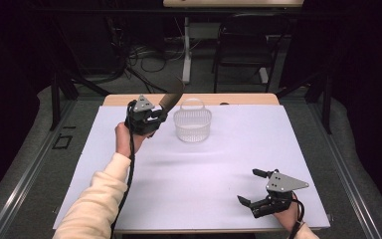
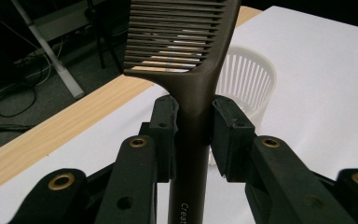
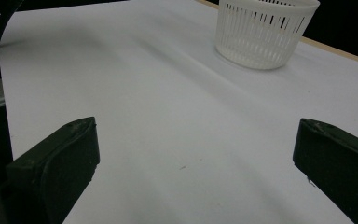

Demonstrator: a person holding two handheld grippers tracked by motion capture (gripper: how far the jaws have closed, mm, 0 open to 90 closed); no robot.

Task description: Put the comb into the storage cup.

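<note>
Left tongs (image 2: pixel 193 126) clamp comb (image 2: pixel 186 46) beside basket (image 2: pixel 249 77).

Bright white table sheet (image 1: pixel 219 164), dark surroundings.

Lit from above, evenly across the sheet in the high view; black toward the upper left and right corners of the frame, with dim floor clutter at top centre. Soft, faint shadows beside the white basket (image 1: pixel 192 124) and under the gripper at lower right. No harsh glare. Slightly soft and grainy throughout. In the gripper views, near jaws dark and a little blurred along the bottom edge, comb (image 2: pixel 186 56) teeth sharp.
</note>
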